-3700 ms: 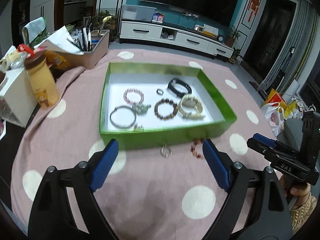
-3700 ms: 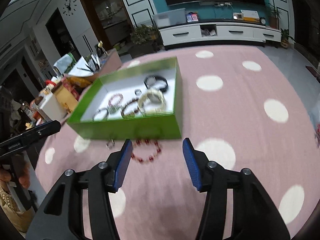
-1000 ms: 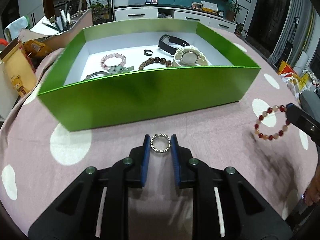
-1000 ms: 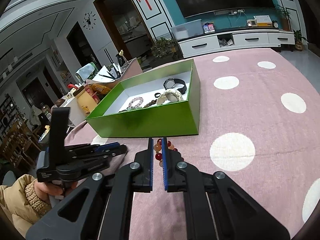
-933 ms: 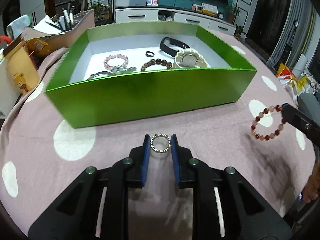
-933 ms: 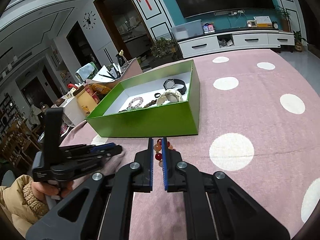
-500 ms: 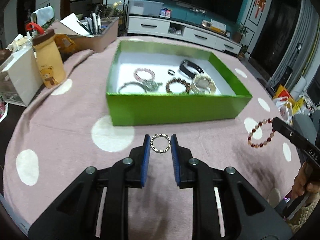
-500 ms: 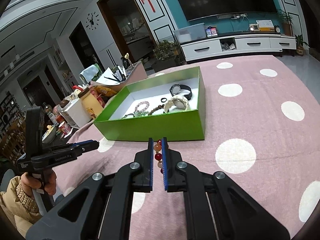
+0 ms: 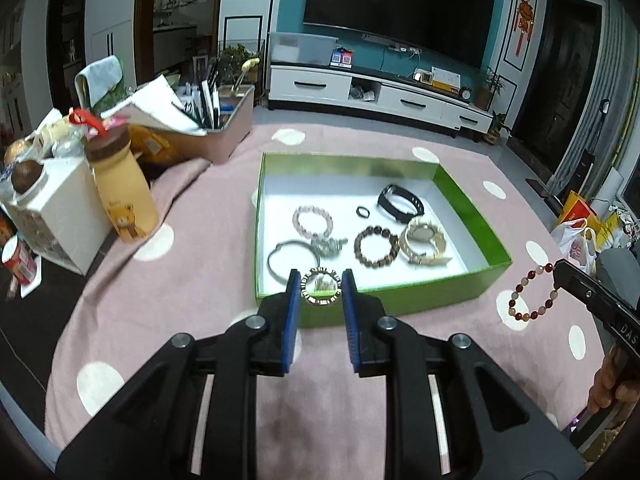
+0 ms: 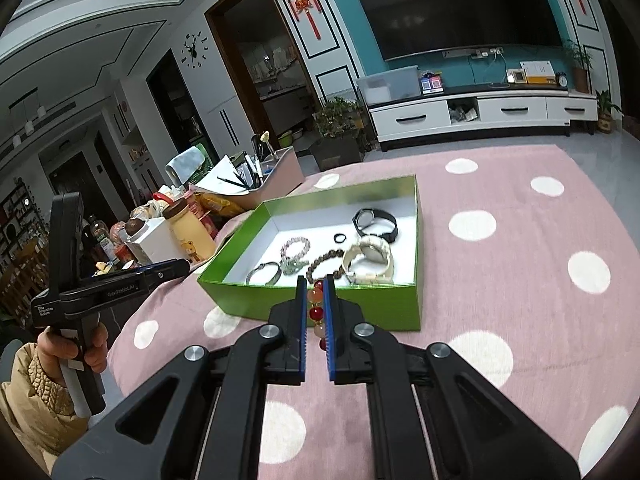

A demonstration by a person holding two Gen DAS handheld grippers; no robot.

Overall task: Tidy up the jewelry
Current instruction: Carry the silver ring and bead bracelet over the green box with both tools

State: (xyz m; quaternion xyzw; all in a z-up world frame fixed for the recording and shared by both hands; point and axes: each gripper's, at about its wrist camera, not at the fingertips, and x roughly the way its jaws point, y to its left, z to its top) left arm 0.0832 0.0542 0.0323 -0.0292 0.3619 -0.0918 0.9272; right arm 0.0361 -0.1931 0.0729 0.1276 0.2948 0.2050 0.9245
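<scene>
A green box [image 9: 494, 257] with a white floor holds several bracelets, a watch and a small ring; it also shows in the right wrist view [image 10: 415, 240]. My left gripper [image 9: 320, 286] is shut on a studded metal ring [image 9: 305, 291] and holds it in the air over the box's near wall. My right gripper [image 10: 315, 296] is shut on a red and cream bead bracelet [image 10: 316, 312], raised above the cloth just before the box. In the left wrist view the bracelet [image 9: 520, 285] hangs from the right gripper, right of the box.
The table has a pink cloth with white dots [image 9: 168, 304]. At the left stand a yellow bear bottle [image 9: 122, 196], a white box [image 9: 60, 216] and a bin of papers and pens [image 9: 208, 132]. A TV stand [image 9: 380, 92] is beyond the table.
Both grippers have risen and tilted to look down on the box. The ring now sits over the box's near wall. Both holds are unchanged.
</scene>
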